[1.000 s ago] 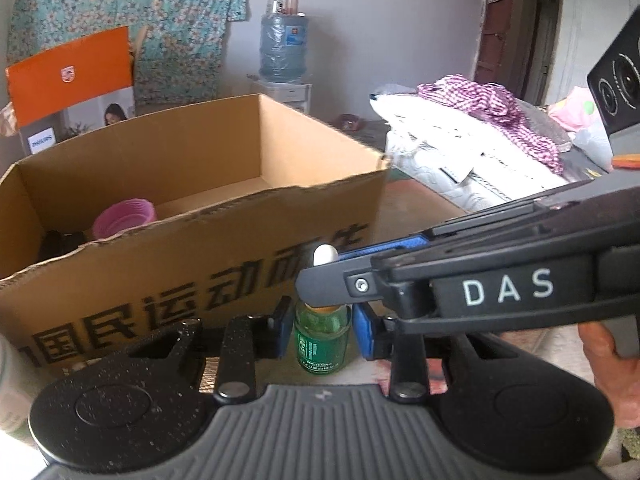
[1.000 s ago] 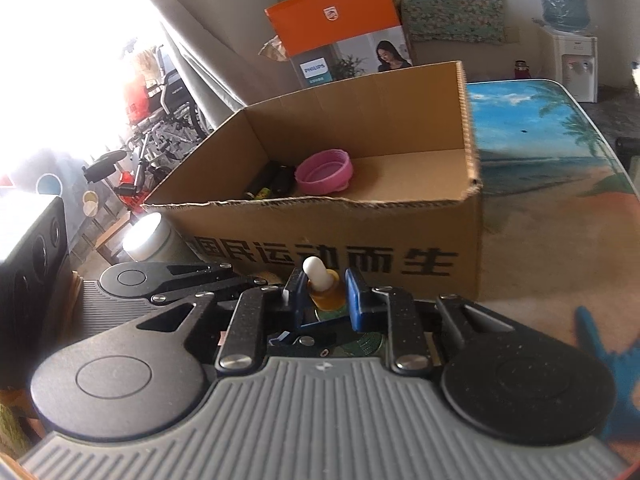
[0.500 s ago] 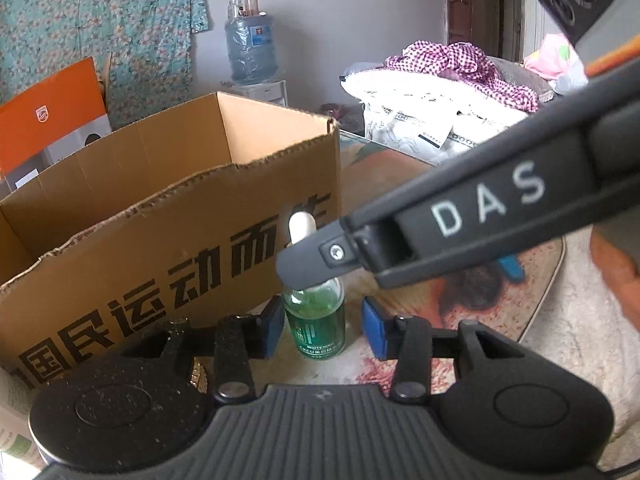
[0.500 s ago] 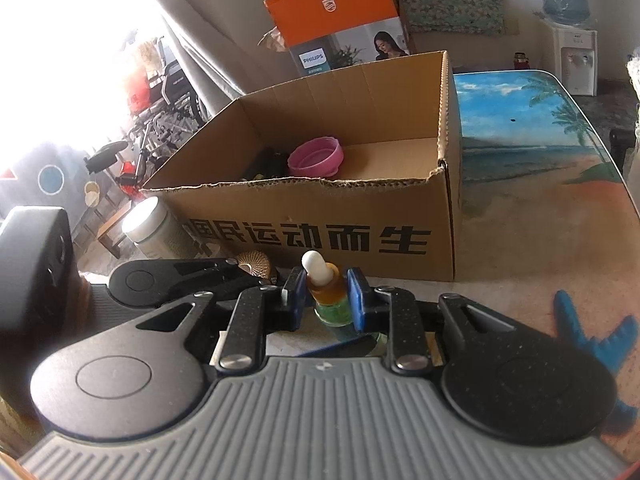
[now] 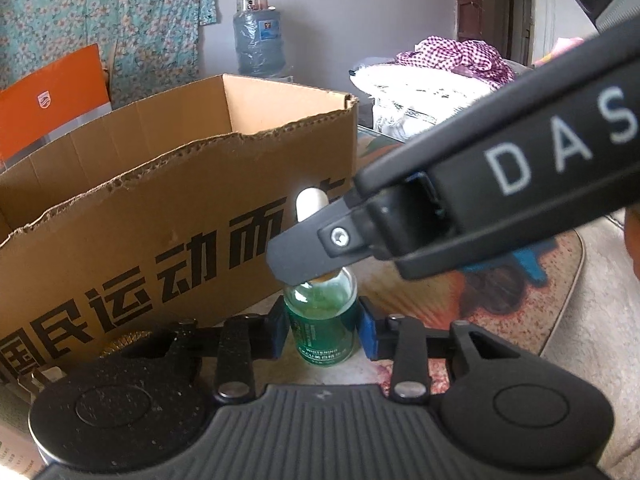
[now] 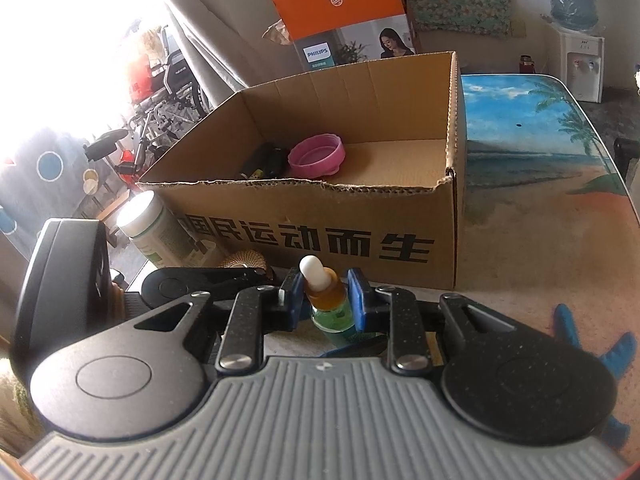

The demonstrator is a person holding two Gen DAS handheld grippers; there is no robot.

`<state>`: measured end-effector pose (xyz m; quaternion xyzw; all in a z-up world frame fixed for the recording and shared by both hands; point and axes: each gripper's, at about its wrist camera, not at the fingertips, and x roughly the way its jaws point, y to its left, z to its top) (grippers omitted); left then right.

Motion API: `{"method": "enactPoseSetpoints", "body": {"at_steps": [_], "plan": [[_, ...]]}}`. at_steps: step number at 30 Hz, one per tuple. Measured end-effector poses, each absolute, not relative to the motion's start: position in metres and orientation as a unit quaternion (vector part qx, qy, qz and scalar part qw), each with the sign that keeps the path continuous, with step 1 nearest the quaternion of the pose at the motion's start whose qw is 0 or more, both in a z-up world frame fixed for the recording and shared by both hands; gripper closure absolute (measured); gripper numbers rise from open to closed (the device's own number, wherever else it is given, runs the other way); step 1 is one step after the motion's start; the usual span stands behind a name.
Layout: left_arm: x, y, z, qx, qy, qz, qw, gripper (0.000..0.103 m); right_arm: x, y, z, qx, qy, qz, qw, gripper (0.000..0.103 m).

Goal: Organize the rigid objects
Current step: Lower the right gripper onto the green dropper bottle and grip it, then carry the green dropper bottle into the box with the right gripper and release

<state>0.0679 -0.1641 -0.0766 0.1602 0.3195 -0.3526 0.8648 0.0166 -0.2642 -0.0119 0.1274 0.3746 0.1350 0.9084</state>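
Both hand-held grippers meet at the little green bottle (image 5: pixel 320 320) standing on the table (image 6: pixel 540 248). Right hand-held gripper (image 6: pixel 323 298) pinches its neck; left hand-held gripper (image 5: pixel 322 334), just closing, hugs its body. Cardboard box (image 6: pixel 320 240) already holds a pink lid (image 6: pixel 317 155); the bottle waits outside.

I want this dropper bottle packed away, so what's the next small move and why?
Probably lift the bottle with the right hand-held gripper, whose pads sit against its neck, once the left hand-held gripper lets go. It stands on the table in front of the box, which is open on top.
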Motion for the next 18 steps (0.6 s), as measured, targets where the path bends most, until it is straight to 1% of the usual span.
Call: {"method": "enactPoseSetpoints", "body": {"at_steps": [10, 14, 18], "plan": [[0.064, -0.157, -0.070, 0.147, 0.318, -0.356, 0.866, 0.069, 0.014, -0.266, -0.012, 0.133, 0.370, 0.136, 0.909, 0.082], [0.058, -0.149, -0.057, 0.150, 0.308, -0.355, 0.870, 0.069, 0.008, -0.267, -0.003, 0.134, 0.360, 0.139, 0.913, 0.082], [0.048, -0.142, -0.033, 0.152, 0.298, -0.348, 0.876, 0.069, -0.002, -0.266, 0.015, 0.132, 0.342, 0.150, 0.918, 0.082]]}}
